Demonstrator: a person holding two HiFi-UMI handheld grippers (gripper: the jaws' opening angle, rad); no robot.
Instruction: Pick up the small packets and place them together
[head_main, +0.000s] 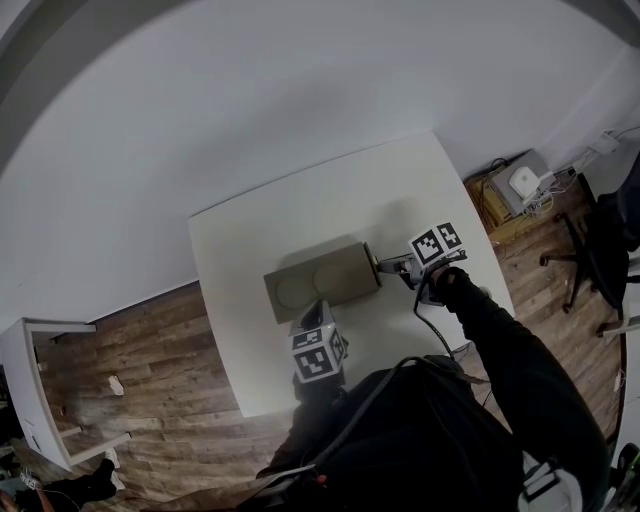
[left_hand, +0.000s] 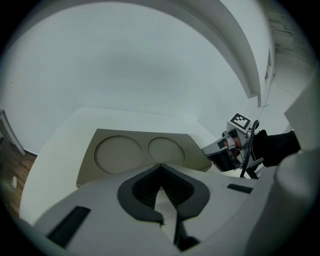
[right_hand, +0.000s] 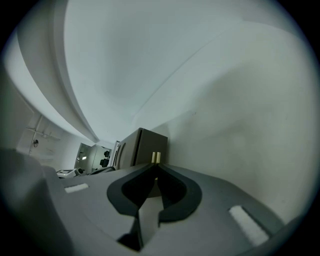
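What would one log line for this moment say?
left tool: shut, empty, facing beige rectangular two-hollow box | right tool: shut on two small pale strips at box end | white table

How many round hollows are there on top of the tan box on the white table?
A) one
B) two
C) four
B: the box has two round hollows side by side in its top face, clear in the left gripper view and also visible in the head view.
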